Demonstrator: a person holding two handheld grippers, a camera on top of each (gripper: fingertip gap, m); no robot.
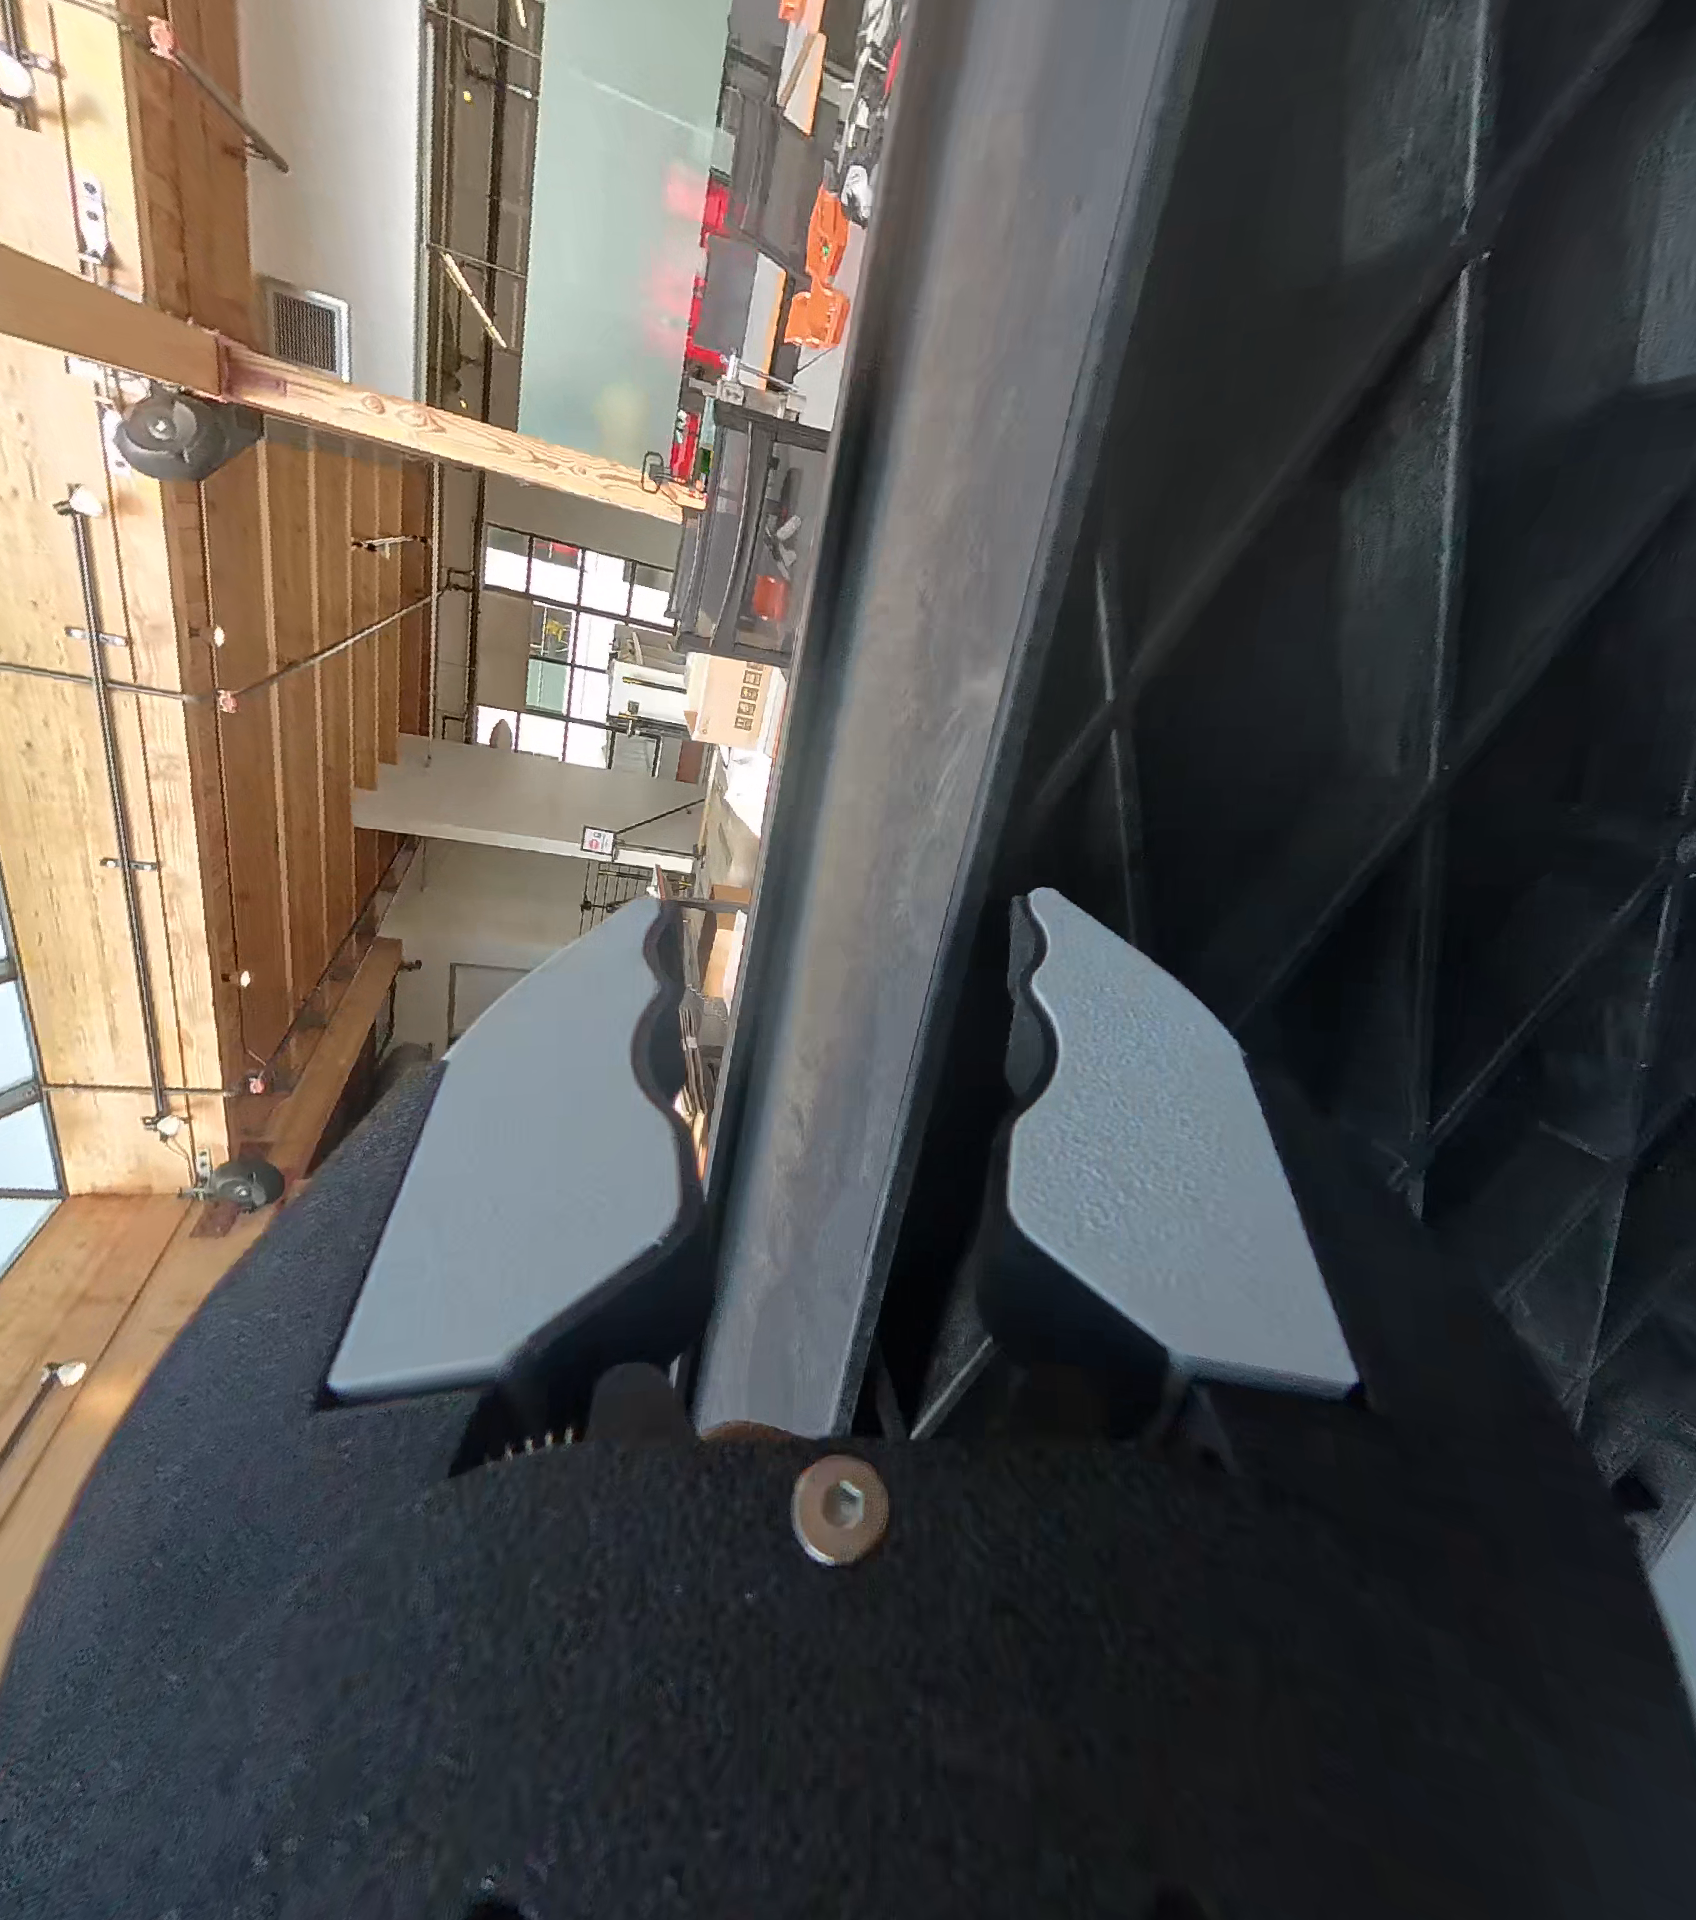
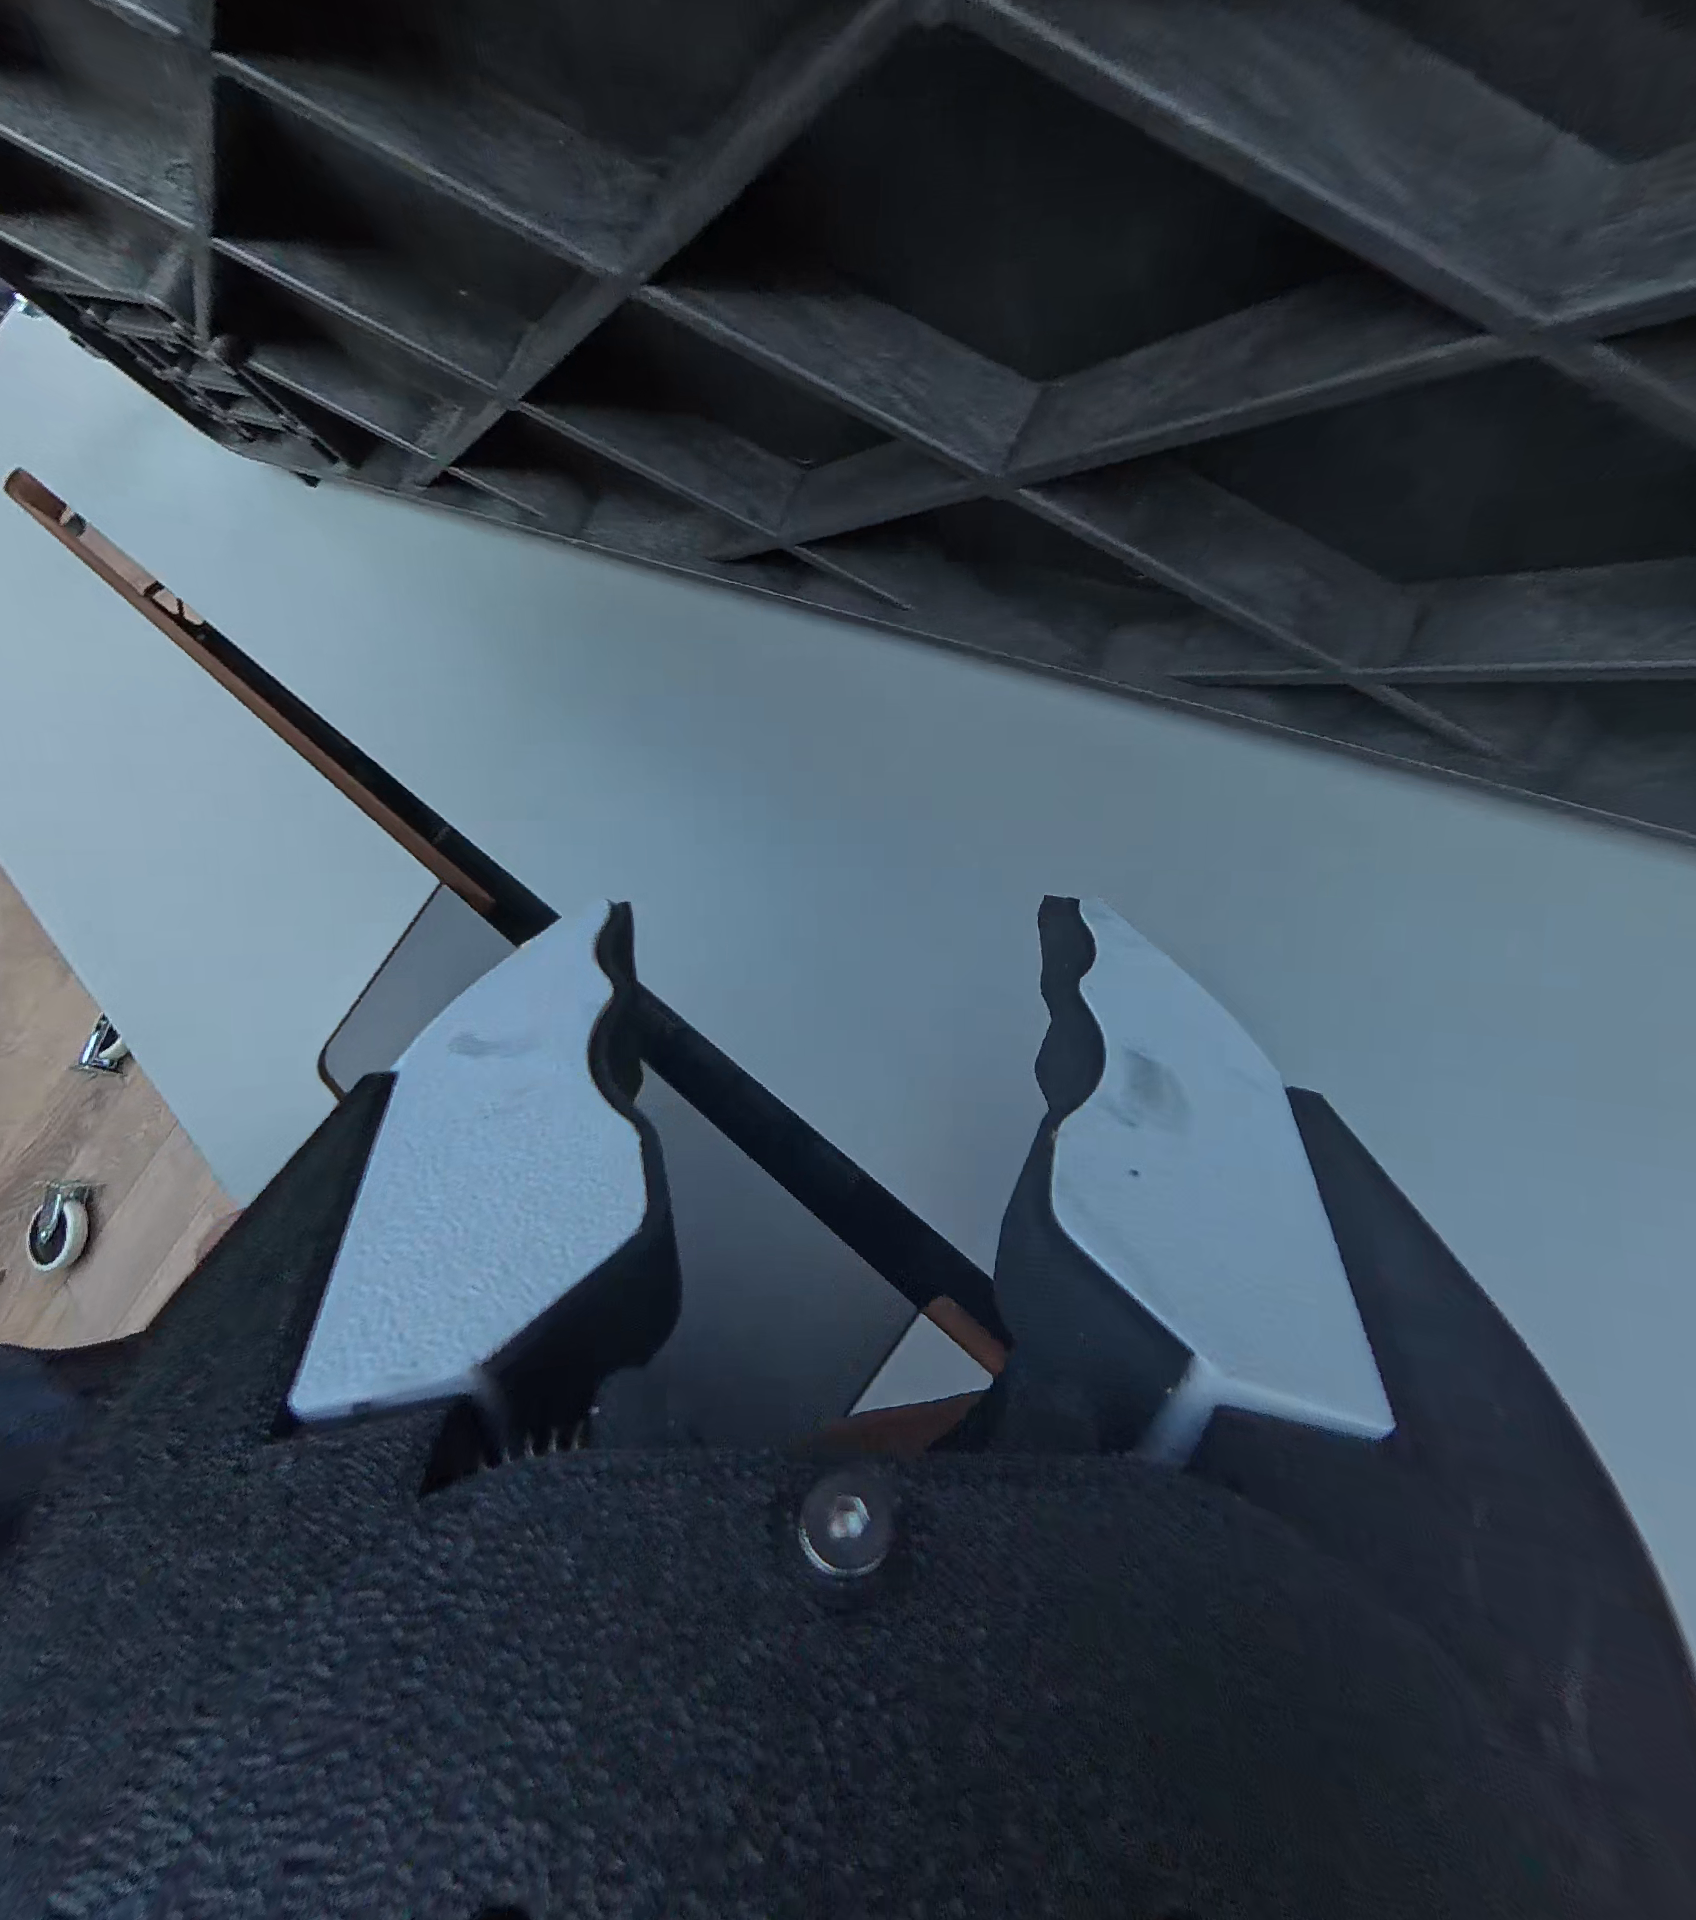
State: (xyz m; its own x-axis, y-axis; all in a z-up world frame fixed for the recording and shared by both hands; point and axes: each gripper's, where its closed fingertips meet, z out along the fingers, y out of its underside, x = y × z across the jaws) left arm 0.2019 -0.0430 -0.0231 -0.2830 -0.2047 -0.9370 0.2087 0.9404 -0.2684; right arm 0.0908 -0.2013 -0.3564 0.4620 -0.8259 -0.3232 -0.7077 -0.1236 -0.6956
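A grey tabletop [image 2: 823, 790] carries a ribbed black crate [image 2: 1031, 312] at twelve o'clock; the right gripper [image 2: 833, 935] gapes empty, the left gripper [image 1: 833, 935] straddles the crate's rim [image 1: 927, 727] unclenched

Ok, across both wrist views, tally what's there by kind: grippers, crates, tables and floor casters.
Grippers: 2 (left gripper, right gripper, both open)
Crate, black and ribbed: 1
Table, grey: 1
Casters: 2, the second partly hidden by the table
Total: 6
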